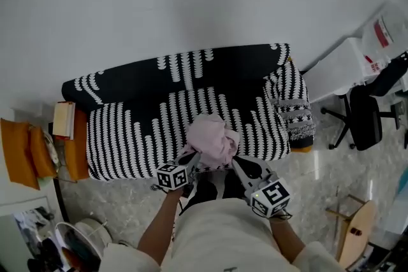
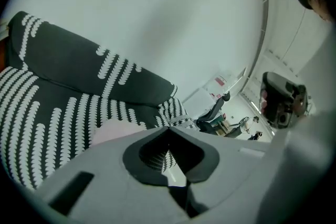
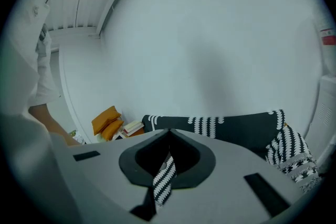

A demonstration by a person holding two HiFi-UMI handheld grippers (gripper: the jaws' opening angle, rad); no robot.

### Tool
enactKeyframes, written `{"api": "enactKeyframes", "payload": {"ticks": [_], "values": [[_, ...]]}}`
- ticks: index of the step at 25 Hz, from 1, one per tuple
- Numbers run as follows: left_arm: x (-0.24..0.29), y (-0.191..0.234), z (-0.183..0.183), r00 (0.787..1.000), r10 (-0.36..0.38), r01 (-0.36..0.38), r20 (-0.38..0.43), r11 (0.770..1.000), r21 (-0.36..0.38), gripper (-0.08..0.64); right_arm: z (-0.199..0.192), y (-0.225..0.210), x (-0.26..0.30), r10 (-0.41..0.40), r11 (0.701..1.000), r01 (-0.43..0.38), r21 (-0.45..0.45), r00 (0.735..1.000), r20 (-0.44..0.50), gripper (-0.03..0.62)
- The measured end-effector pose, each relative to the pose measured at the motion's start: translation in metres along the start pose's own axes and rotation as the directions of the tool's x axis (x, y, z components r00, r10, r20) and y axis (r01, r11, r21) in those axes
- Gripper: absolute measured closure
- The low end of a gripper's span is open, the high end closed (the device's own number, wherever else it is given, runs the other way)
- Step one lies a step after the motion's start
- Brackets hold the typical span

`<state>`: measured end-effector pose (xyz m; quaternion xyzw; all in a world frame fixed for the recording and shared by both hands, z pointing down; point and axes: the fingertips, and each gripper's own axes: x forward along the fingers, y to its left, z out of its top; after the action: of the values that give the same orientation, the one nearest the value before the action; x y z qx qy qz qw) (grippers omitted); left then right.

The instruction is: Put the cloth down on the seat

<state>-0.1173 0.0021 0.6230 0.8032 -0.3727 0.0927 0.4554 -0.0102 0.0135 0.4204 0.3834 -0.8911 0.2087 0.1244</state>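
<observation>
Both the left gripper point(image 1: 192, 160) and the right gripper point(image 1: 237, 165) had jaws closed on nothing. The pink cloth point(image 1: 213, 137) sat bunched on the sofa seat point(image 1: 137, 137) near the front edge, tips just beside it. Risk: a tip snagging a fold on pull-back, dragging it to the floor point(image 1: 127, 200).

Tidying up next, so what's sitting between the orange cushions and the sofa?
A stack of books on a small orange table, clearest in the head view.
</observation>
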Motion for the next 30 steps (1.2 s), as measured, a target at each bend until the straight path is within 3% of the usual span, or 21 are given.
{"api": "enactKeyframes", "payload": {"ticks": [7, 13, 18, 23, 30], "values": [[-0.049, -0.043, 0.050, 0.987, -0.083, 0.068, 0.135, 0.991, 0.112, 0.548, 0.006, 0.017, 0.022, 0.034, 0.999, -0.034, -0.020, 0.999, 0.007, 0.584], [-0.089, -0.082, 0.090, 0.965, -0.124, 0.065, 0.229, 0.967, 0.247, 0.548, 0.014, 0.030, 0.037, 0.061, 0.997, -0.060, -0.039, 0.998, 0.018, 0.584], [-0.122, -0.112, 0.109, 0.941, -0.169, 0.081, 0.292, 0.953, 0.291, 0.548, 0.016, 0.043, 0.044, 0.090, 0.995, -0.089, -0.041, 0.996, 0.021, 0.584], [-0.143, -0.135, 0.115, 0.926, -0.213, 0.108, 0.312, 0.941, 0.321, 0.548, 0.013, 0.059, 0.045, 0.106, 0.993, -0.105, -0.045, 0.994, 0.013, 0.584], [-0.149, -0.147, 0.104, 0.924, -0.247, 0.141, 0.293, 0.930, 0.341, 0.548, 0.008, 0.073, 0.037, 0.097, 0.994, -0.096, -0.051, 0.995, 0.010, 0.584]]}}
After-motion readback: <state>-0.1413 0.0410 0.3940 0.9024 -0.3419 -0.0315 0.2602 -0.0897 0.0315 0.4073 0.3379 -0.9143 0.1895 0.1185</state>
